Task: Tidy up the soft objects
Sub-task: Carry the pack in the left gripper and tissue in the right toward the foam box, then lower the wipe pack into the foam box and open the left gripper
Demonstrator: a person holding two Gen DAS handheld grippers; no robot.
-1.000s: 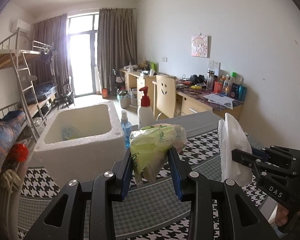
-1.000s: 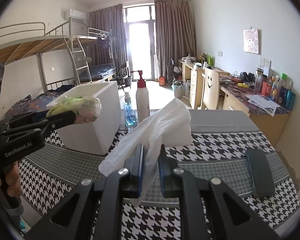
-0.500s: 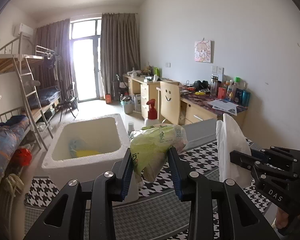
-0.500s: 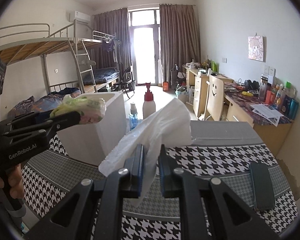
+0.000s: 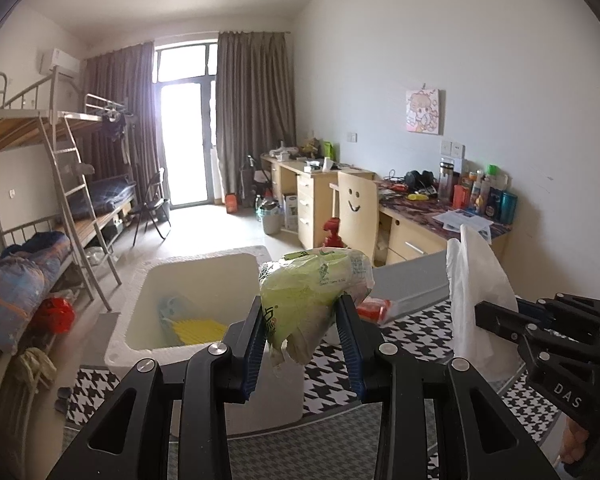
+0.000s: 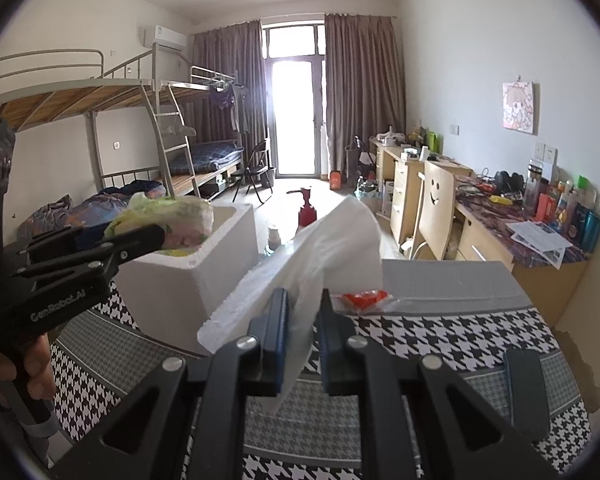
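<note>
My left gripper (image 5: 302, 334) is shut on a green soft tissue pack (image 5: 314, 284) and holds it in the air, just right of the open white foam box (image 5: 196, 272). The box holds a yellow item (image 5: 198, 328) and a pale packet. The left gripper and its pack (image 6: 168, 220) also show in the right wrist view, above the box's near rim (image 6: 204, 256). My right gripper (image 6: 304, 320) is shut on a white tissue sheet (image 6: 324, 252), held above the houndstooth table. That sheet shows in the left wrist view (image 5: 472, 292) too.
A red-capped pump bottle (image 6: 306, 210) and a small clear bottle (image 6: 275, 236) stand behind the box. A red and clear packet (image 6: 364, 300) lies on the table. A dark phone (image 6: 526, 392) lies at the right. The houndstooth cloth (image 6: 440, 328) covers the table.
Both grippers have risen with their loads. The left one now looks down into the foam box, so the yellow item inside shows. The bottles have dropped lower behind the box.
</note>
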